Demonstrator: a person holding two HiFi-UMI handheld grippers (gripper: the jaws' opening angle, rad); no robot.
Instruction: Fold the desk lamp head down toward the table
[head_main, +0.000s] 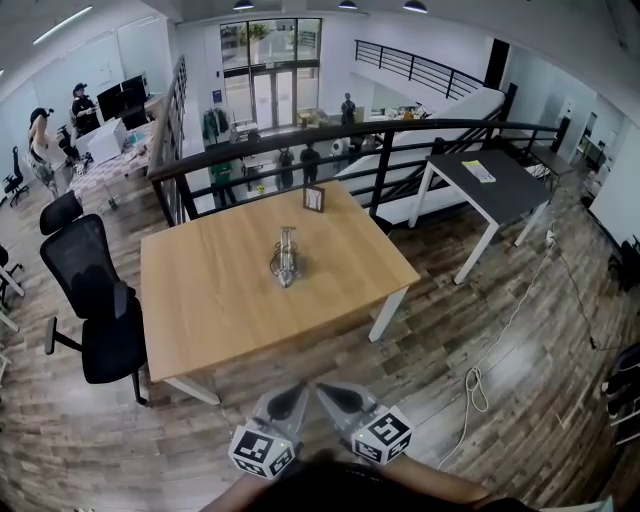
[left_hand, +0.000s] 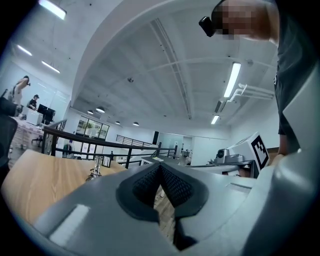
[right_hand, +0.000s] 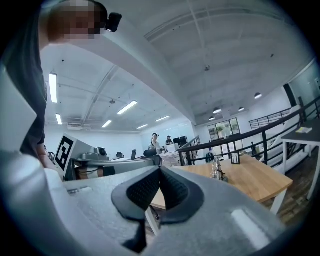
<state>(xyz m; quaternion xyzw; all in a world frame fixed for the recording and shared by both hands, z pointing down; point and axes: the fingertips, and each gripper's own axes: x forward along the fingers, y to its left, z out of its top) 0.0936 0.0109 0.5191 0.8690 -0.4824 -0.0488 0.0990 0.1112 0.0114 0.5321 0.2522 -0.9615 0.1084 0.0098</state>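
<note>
Lamp (head_main: 287, 257) stands near the middle of the wood table (head_main: 220, 310), well apart from both grippers, which hang low off the near table edge, over the floor. Left gripper (head_main: 285, 403): jaws clenched, pads meeting, nothing between them. Right gripper (head_main: 340, 398): same, closed on nothing. The two are side by side, tips angled toward each other. From the head view the lamp lies straight ahead across the table, almost in line above the left gripper, so the left hand is the nearer by a little and the right must reach slightly across. The left gripper view has the lamp (left_hand: 95, 167) left of its jaws; the right gripper view has it (right_hand: 216, 169) right of its jaws, so neither gripper points at it. Long axis: a slim bright stem reads as upright over a rounded base. The lamp is too small to tell whether the head is up or already folded toward the tabletop. This fits hands coming in to a raised head, or drawn back from a lowered one.
</note>
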